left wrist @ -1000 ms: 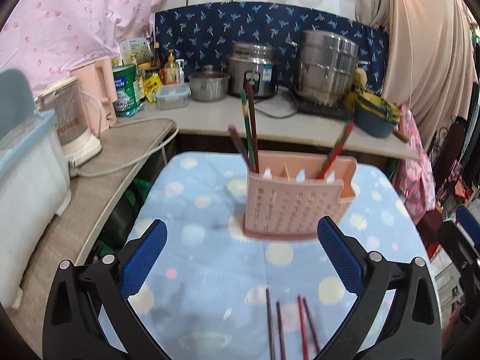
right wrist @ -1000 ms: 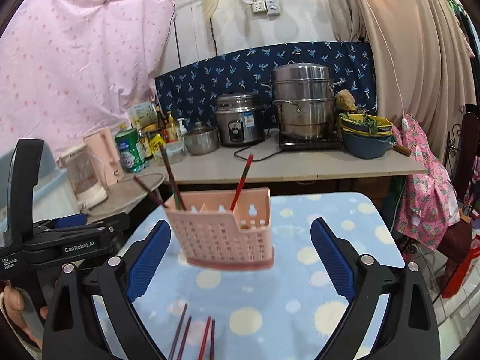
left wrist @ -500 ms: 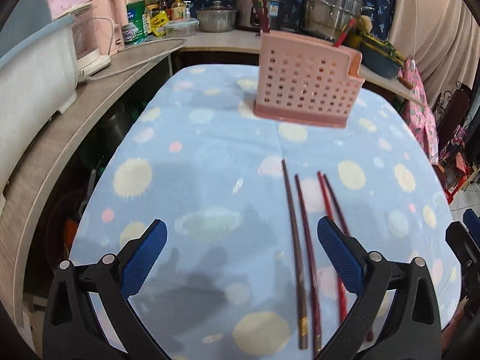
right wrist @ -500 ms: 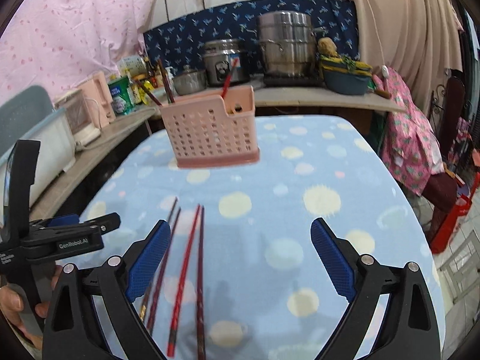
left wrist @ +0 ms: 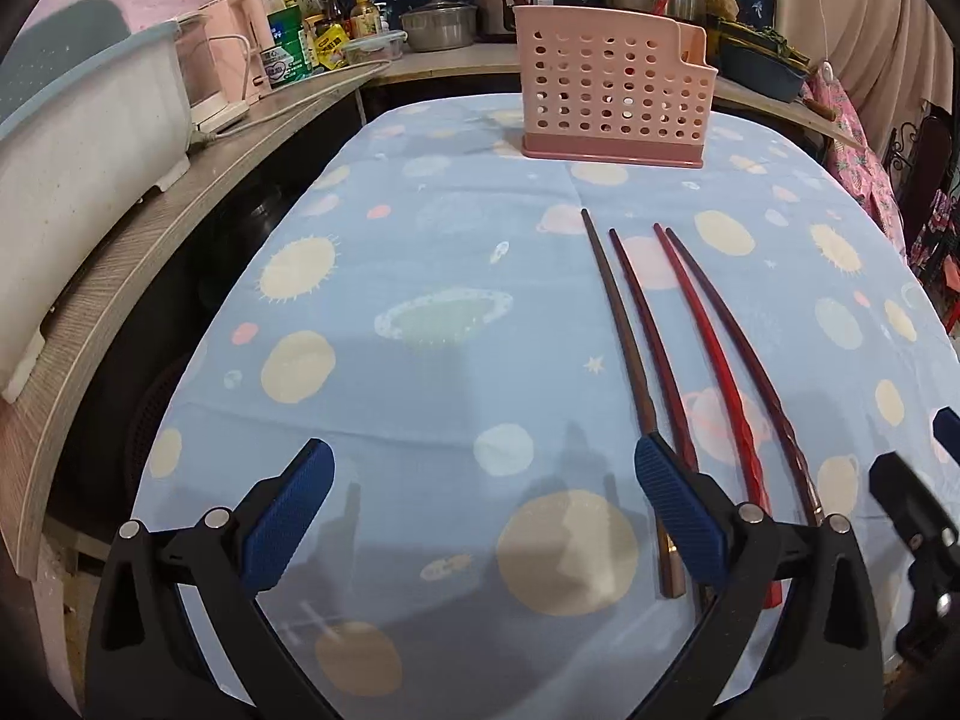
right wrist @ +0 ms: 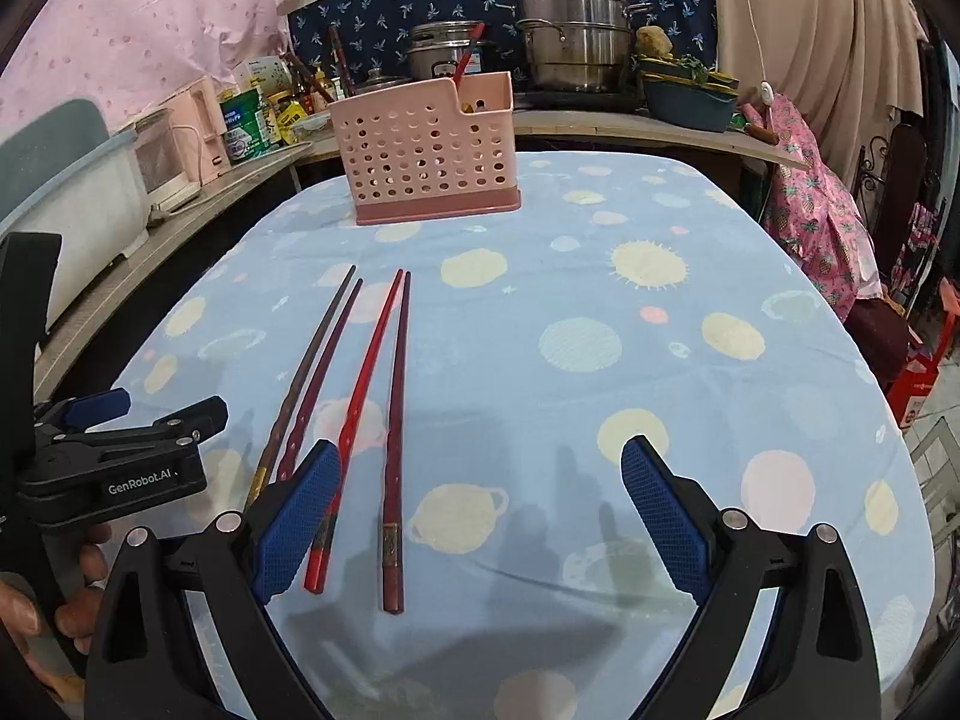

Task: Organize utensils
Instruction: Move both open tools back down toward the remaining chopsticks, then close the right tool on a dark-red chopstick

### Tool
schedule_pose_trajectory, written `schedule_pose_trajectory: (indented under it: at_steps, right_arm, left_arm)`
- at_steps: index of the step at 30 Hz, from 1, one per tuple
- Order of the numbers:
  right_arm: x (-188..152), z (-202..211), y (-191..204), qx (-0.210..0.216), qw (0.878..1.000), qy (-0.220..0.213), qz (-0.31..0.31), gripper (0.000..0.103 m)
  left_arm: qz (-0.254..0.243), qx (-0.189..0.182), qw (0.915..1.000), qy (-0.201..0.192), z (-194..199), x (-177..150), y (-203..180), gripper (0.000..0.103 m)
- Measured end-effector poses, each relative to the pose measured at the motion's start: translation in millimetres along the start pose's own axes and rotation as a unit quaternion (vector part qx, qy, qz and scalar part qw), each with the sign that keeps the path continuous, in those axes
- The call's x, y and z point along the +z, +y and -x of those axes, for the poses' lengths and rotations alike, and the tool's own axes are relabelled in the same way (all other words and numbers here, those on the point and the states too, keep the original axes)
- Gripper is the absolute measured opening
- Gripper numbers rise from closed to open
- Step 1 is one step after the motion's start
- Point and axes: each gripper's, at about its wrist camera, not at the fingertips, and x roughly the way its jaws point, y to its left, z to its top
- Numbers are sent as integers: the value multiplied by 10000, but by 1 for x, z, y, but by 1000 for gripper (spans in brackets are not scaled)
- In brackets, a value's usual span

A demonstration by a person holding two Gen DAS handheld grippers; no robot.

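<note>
Left gripper (left wrist: 480, 507): jaws apart, empty, low over near tablecloth (left wrist: 420, 360).
Right gripper (right wrist: 480, 510): jaws apart, empty.
Chopsticks (right wrist: 393, 408): four, flat, side by side, near-centre.
Holder (right wrist: 429, 150): pink, far end.
Technique: straddle one stick's thick end, clamp squarely.

The left tool (left wrist: 480, 510) hangs low over the blue planet-print cloth (left wrist: 420, 312), jaws spread wide. Four chopsticks (left wrist: 672, 354) lie side by side on it — two dark, one bright red, one dark — with the right pad (left wrist: 678, 504) above their near ends. The pink holder (left wrist: 612, 84) stands beyond.
</note>
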Motion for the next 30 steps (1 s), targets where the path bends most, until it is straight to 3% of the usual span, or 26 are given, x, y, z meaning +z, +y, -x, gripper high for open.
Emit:
schedule_pose_trajectory:
  at_steps: [6,20,30]
  right_arm:
    - [-13,-5,14,57,9996,150,217,89]
    - [-26,-18,19,240,9984,471,206,47]
    - [-31,-15,20,84,9986,411,310,27]
  left_arm:
    - [-29,55,10000,-71,3,-8,0,96]
    - [-60,-68,9999,-50,6,-23,-5,96]
    - [-138,-224,9997,8,5,-28,-15,96]
